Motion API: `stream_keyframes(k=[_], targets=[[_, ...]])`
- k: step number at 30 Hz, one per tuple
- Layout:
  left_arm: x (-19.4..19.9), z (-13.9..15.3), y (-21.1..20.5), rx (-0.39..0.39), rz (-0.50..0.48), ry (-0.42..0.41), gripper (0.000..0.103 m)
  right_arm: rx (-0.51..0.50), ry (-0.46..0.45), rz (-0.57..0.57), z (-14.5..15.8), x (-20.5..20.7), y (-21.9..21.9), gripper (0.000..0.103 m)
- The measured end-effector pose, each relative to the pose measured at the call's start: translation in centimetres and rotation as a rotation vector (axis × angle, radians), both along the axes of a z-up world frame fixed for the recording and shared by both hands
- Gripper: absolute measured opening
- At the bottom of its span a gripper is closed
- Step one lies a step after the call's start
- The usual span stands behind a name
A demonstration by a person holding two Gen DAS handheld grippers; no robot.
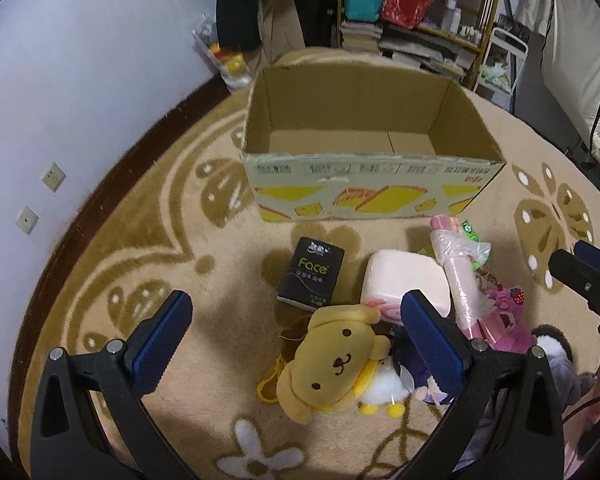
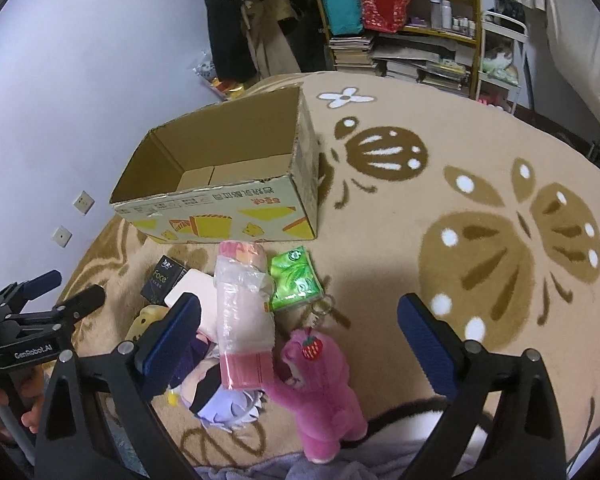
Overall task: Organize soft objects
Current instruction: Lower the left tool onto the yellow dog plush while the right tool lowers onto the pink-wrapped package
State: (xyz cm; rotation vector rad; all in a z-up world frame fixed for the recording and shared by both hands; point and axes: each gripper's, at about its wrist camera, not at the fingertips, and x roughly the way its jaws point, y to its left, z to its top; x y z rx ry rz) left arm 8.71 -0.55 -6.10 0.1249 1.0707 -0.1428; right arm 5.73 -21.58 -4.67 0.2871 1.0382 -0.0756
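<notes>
The cardboard box [image 1: 374,148] sat empty, so nothing was packed yet: black tissue pack [image 1: 311,276], yellow plush dog [image 1: 332,364] and pink bear [image 2: 320,392] all lay heaped just in front of it. Left gripper [image 1: 298,338] gaped wide over the dog, holding nothing; right gripper [image 2: 300,340] spread wide above the bear, also empty.

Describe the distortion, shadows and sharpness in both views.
Left wrist view: fisheye bends the wall and carpet edge, corners black; the cardboard box looks sharp and the yellow plush casts a soft shadow. Right wrist view: same curvature, a broad shadow beside the pink plush, mild blur.
</notes>
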Motion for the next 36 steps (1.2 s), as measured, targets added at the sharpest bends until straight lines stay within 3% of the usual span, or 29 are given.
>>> stream_keyframes(k=[6, 17, 25, 36], targets=[[1.5, -1.5, 0.2, -0.012, 0.002, 0.074, 0.103, -0.006, 0.022, 0.060, -1.5, 1.8, 1.1, 0.100], [2.4, -4.7, -0.7, 0.036, -0.058, 0.161, 0.103, 0.004, 0.083, 0.149, -4.8, 4.1, 3.6, 0.088], [2.4, -6.6, -0.7, 0.007, -0.071, 0.237, 0.103, 0.048, 0.100, 0.146, -5.8, 4.4, 3.5, 0.075], [3.5, -8.9, -0.1, -0.040, -0.043, 0.342, 0.103, 0.061, 0.119, 0.124, -7.1, 4.8, 3.4, 0.074]])
